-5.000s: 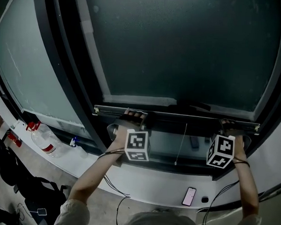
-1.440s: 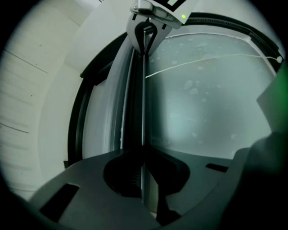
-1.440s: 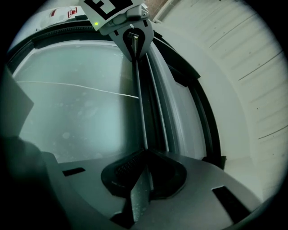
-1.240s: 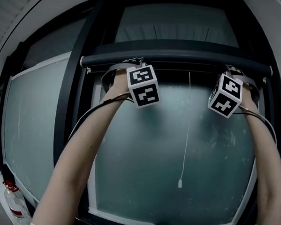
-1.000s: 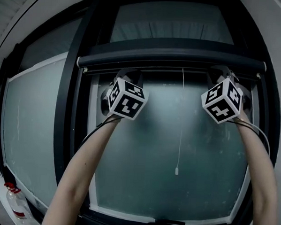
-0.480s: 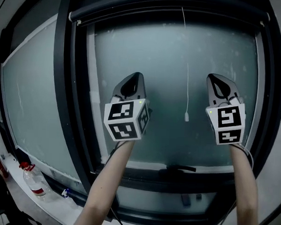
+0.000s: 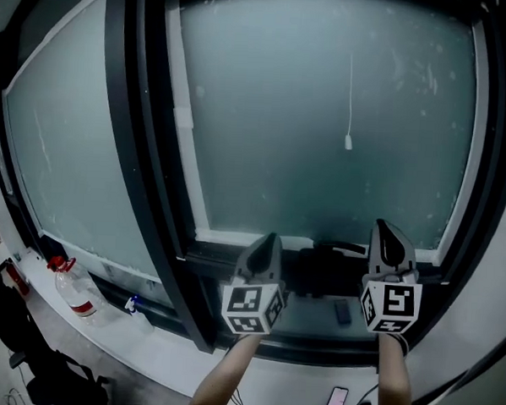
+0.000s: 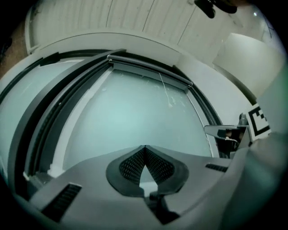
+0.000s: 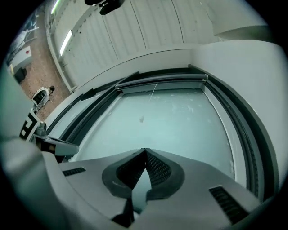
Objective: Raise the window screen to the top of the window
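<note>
Left tongs [image 7: 270, 238] and right tongs [image 7: 379, 224] dropped, shut.

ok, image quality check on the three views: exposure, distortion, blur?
Head view: dim, low contrast, fisheye bows the window frame, dark corners; pull cord reads clear. Left gripper view: strong barrel distortion, black vignette, shut left claw close and soft, glass pane evenly lit. Right gripper view: same curvature and vignette, right claw soft, ceiling light blown out top left.
</note>
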### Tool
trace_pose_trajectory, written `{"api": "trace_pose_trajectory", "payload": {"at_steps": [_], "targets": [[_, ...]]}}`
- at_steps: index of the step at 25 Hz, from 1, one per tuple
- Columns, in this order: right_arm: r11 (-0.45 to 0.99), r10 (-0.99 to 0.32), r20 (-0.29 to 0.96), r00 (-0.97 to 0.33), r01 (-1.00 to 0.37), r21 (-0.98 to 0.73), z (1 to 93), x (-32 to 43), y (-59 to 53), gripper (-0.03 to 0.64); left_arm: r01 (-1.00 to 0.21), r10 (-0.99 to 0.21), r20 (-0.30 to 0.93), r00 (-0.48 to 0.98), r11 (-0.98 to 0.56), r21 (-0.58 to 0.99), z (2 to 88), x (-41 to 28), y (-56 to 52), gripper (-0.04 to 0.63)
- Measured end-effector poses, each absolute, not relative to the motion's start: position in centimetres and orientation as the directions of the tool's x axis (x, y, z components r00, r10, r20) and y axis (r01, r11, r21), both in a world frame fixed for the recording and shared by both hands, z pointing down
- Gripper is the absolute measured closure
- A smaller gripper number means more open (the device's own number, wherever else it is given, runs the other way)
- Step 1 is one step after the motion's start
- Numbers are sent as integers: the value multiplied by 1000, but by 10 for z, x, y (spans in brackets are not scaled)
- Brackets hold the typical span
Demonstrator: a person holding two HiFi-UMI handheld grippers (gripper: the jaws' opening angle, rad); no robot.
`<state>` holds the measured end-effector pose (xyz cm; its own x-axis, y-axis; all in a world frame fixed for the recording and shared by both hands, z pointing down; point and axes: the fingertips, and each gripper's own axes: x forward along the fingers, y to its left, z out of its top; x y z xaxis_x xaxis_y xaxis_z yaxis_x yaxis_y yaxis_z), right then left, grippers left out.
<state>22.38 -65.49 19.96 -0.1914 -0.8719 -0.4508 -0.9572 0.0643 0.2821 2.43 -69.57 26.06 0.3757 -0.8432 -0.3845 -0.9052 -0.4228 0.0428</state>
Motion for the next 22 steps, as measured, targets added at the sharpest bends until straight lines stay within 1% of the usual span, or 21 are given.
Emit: {"api": "trace_pose_trajectory", "payload": {"at_steps": [4, 6, 8, 12, 16, 19, 22], "targets": [[119, -923, -329, -198, -962, 245, 282, 227, -644, 609, -918, -888, -290, 358, -392, 67, 333, 5, -672, 592], [131, -943, -271, -195, -963, 238, 312, 228, -641, 609, -924, -902, -246, 355, -378, 52, 357, 2, -666, 592], [128, -953, -239, -184, -964, 234, 330, 229, -635, 609, -925, -905, -226, 362, -379, 34, 368, 6, -665, 592], [134, -963, -201, -179, -967, 218, 355, 218, -626, 609, -918, -895, -223, 386, -396, 0, 369, 12, -661, 592], [127, -972, -180, -154, -980, 154, 367, 213, -612, 609, -903, -879, -218, 423, -428, -29, 369, 22, -650, 592], [109, -978, -166, -126, -988, 110, 371, 216, -593, 609, -891, -869, -207, 449, -453, -31, 372, 31, -628, 592], [123, -977, -165, -133, -990, 71, 374, 212, -561, 609, -888, -871, -185, 456, -458, -33, 381, 33, -596, 592]]}}
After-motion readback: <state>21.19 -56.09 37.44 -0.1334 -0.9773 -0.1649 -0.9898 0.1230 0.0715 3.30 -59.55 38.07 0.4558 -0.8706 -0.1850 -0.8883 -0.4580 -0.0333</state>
